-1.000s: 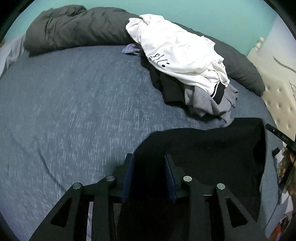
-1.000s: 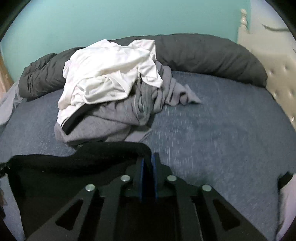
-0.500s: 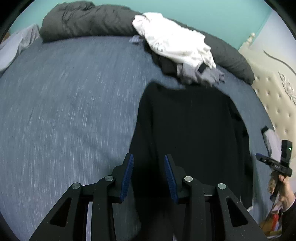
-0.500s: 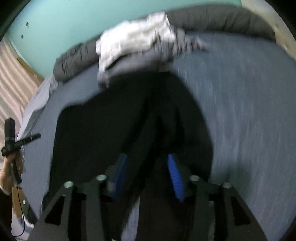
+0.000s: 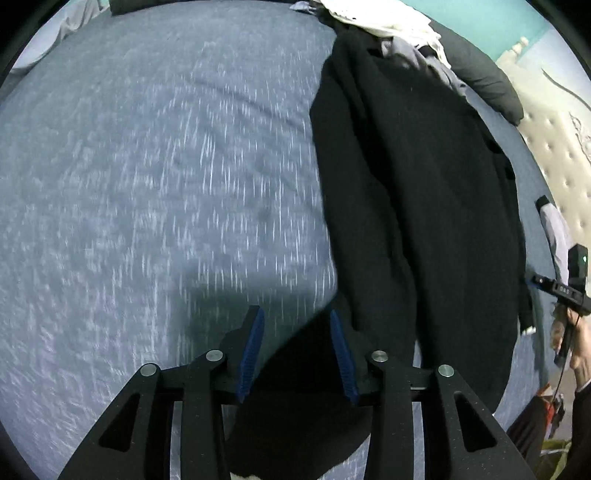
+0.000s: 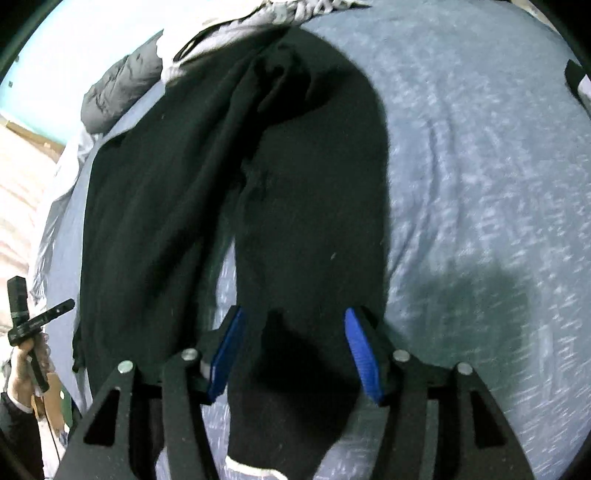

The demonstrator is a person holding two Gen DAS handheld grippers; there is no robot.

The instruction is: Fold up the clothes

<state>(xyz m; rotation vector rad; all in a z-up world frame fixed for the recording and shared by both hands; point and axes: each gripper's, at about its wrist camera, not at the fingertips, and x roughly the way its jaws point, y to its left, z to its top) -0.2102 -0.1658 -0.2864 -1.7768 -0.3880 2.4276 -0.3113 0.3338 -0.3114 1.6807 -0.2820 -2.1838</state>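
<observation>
Right wrist view: right gripper (image 6: 291, 350) jaws have just opened, garment (image 6: 310, 221) loose between them. Left gripper (image 5: 295, 350) spread too. Risk: bunched folds set creases.

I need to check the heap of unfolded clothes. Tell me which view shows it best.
Left wrist view: the heap of unfolded clothes shows white and grey garments beyond the black garment. The right wrist view gives only a blurred sliver at its top edge.

No text, label or number can be read.
</observation>
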